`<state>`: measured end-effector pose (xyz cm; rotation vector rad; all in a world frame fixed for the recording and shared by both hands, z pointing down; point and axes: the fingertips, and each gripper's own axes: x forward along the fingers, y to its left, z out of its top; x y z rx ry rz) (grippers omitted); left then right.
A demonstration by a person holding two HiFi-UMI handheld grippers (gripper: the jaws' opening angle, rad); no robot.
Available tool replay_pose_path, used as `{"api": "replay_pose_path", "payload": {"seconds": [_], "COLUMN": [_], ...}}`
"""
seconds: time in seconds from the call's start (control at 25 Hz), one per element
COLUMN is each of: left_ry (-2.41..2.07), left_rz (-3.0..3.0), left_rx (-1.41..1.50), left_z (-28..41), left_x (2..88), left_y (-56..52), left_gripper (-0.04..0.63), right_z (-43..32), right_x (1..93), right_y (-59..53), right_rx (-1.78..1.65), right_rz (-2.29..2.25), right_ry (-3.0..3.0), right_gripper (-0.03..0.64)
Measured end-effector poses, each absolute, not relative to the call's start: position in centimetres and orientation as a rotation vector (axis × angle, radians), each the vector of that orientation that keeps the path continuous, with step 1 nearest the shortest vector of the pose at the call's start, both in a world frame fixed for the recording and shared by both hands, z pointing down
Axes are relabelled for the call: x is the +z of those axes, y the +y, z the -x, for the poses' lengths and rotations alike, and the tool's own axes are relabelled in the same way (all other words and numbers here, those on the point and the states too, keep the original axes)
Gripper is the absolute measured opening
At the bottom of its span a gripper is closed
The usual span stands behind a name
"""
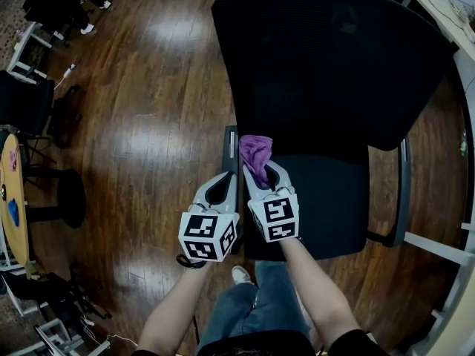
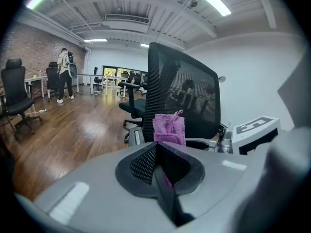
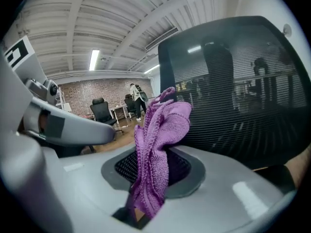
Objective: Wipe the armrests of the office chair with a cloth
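Observation:
The black office chair (image 1: pixel 326 58) stands in front of me, its mesh back at the top of the head view. Its left armrest (image 1: pixel 231 143) runs toward me; the right armrest (image 1: pixel 404 191) is at the far side. My right gripper (image 1: pixel 261 175) is shut on a purple cloth (image 1: pixel 256 156), which bunches out of the jaws beside the left armrest. In the right gripper view the cloth (image 3: pixel 158 149) hangs up and out of the closed jaws. My left gripper (image 1: pixel 221 180) is shut and holds nothing, right over the armrest's near half. The left gripper view shows the cloth (image 2: pixel 169 128) just ahead.
Wooden floor (image 1: pixel 148 124) lies left of the chair. A round yellow-topped table (image 1: pixel 13 199) and dark chairs (image 1: pixel 26 102) stand at the far left. A white desk (image 1: pixel 445 13) borders the right. A person (image 2: pixel 64 74) stands far off by other desks.

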<state>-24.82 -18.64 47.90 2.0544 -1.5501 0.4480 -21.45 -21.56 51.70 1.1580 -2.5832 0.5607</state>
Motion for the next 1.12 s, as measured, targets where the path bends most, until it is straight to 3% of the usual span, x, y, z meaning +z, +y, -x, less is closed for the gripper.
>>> {"api": "replay_pose_path", "payload": {"seconds": [0.48,1.12], "left_ry": [-1.567,-1.532], "left_rz": [-2.012,-2.037], "left_rx": [0.469,0.467], "left_z": [25.7,26.1], "left_x": [49.6,49.6], "left_y": [-20.6,-14.5], "left_gripper": [0.005,0.005], "right_z": [22.8,22.7], "right_x": [54.5,53.6], "right_y": [-23.9,-17.1], "right_rx": [0.584,0.574], "right_rz": [-1.063,-1.094], "right_ry": [-2.571,-2.564], "right_gripper": [0.1,0.1]}}
